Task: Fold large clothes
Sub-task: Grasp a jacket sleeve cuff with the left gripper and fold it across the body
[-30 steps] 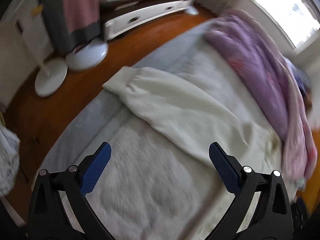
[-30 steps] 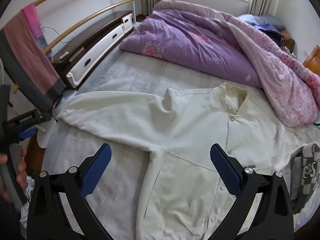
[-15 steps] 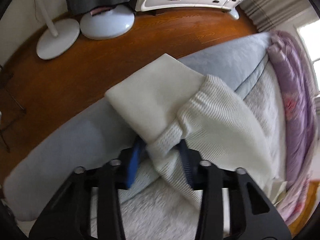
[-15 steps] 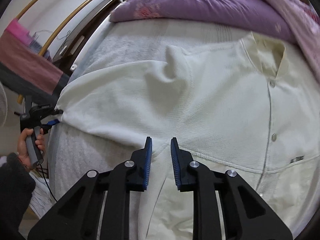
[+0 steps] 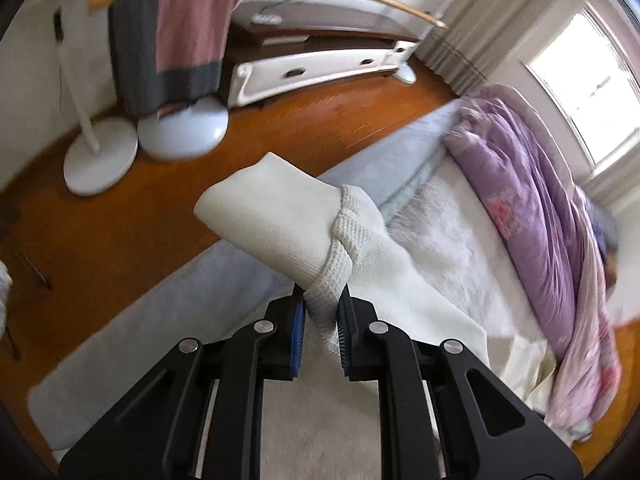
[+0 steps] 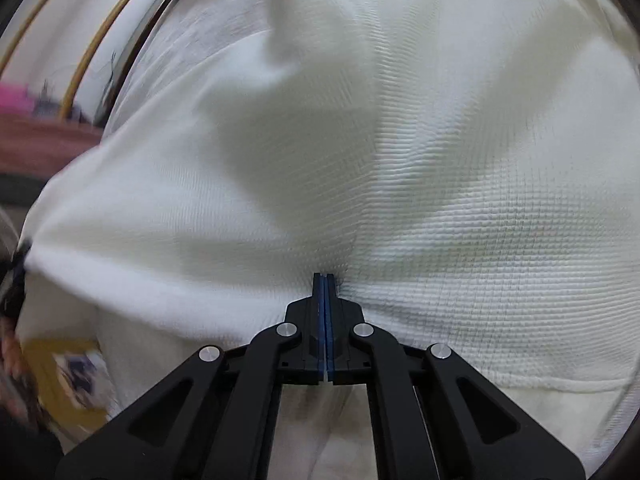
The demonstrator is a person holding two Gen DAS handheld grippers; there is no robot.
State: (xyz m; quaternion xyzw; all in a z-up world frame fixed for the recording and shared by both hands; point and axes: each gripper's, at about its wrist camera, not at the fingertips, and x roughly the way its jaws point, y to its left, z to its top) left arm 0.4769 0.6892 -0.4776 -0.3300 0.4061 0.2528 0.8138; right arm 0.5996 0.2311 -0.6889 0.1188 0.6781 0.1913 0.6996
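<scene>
While the left gripper (image 5: 320,312) pinches the jacket (image 5: 400,280) sleeve above the bed (image 5: 440,232), the right gripper (image 6: 324,292) squeezes its body.

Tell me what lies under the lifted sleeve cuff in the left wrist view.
Under the sleeve cuff, held by the left gripper, show the grey mattress edge and wooden floor. The strip of mattress directly beneath the cuff is hidden.
</scene>
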